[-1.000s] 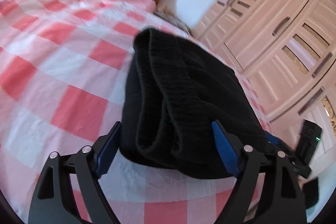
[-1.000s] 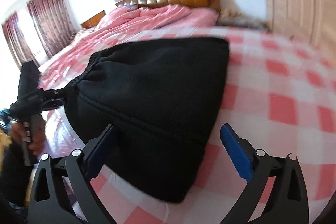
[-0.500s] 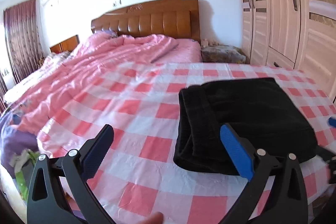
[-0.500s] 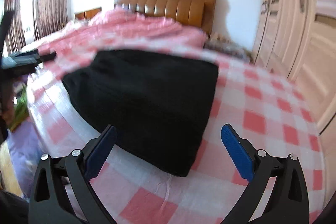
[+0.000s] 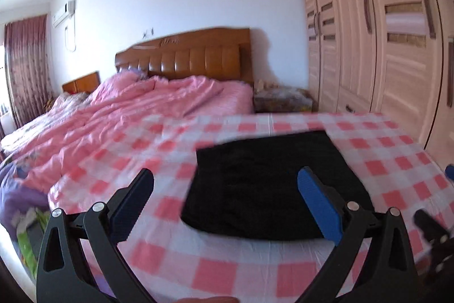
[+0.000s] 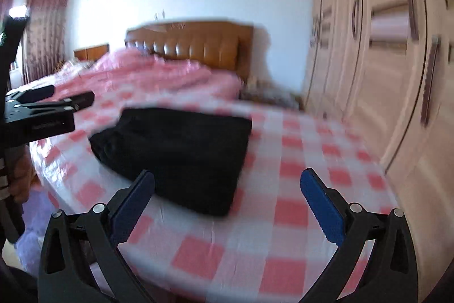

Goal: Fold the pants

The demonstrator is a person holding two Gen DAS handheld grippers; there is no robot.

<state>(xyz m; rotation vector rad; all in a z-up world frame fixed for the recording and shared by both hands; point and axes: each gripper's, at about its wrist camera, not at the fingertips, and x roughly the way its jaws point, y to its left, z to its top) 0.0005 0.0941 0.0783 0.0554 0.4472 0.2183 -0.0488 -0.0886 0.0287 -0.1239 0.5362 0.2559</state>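
The black pants (image 5: 266, 183) lie folded into a thick rectangle on the pink-and-white checked bed sheet (image 5: 215, 269). They also show in the right wrist view (image 6: 181, 149), with the waistband end at the left. My left gripper (image 5: 227, 186) is open and empty, held back from the near edge of the pants. My right gripper (image 6: 227, 186) is open and empty, above the sheet just right of the pants. The left gripper also shows at the left of the right wrist view (image 6: 68, 101).
A crumpled pink duvet (image 5: 136, 110) lies toward the wooden headboard (image 5: 187, 58). A tall wooden wardrobe (image 5: 383, 47) stands along the right side of the bed. A cluttered nightstand (image 5: 283, 98) sits by the headboard. Purple and green items (image 5: 20, 206) lie at the bed's left edge.
Both grippers have pulled back and up from the folded pants, which now lie farther away. The left gripper no longer straddles the fold. Both views are blurred by motion.
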